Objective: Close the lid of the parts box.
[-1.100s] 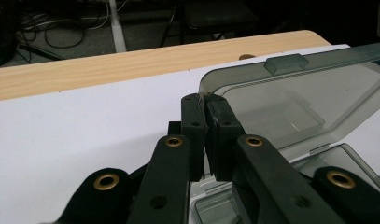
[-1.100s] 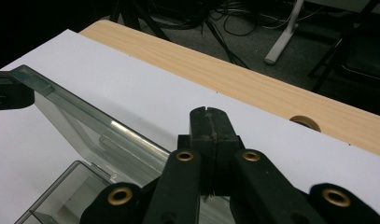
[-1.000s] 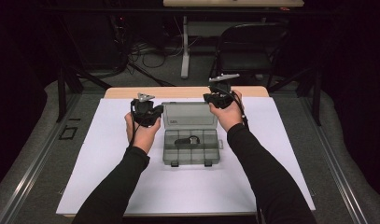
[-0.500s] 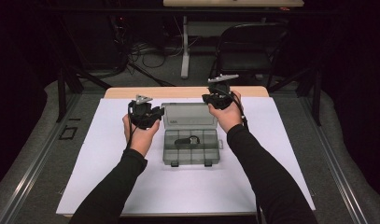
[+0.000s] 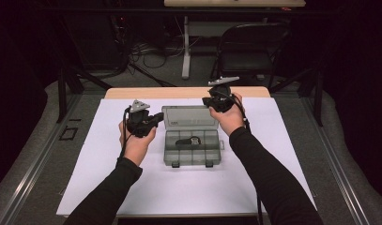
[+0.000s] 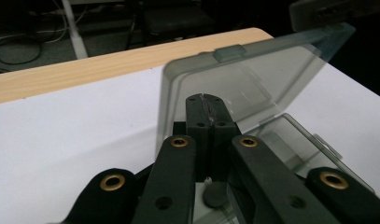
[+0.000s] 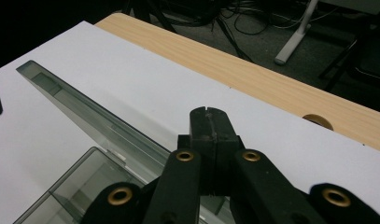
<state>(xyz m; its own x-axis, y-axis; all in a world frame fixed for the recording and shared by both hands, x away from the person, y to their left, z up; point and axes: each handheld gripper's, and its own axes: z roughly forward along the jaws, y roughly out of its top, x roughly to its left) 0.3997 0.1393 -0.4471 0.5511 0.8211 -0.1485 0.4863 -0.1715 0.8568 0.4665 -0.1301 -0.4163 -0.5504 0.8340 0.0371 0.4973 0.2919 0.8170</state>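
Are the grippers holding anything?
No. The left gripper and the right gripper are both shut with nothing between the jaws, beside the open box.

Both forearms reach forward; the left tool has just closed with nothing between its jaws, and the right tool is closed too.

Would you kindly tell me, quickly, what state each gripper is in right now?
Left gripper: closed, holding nothing, its tip beside the open lid.
Right gripper: closed, holding nothing.
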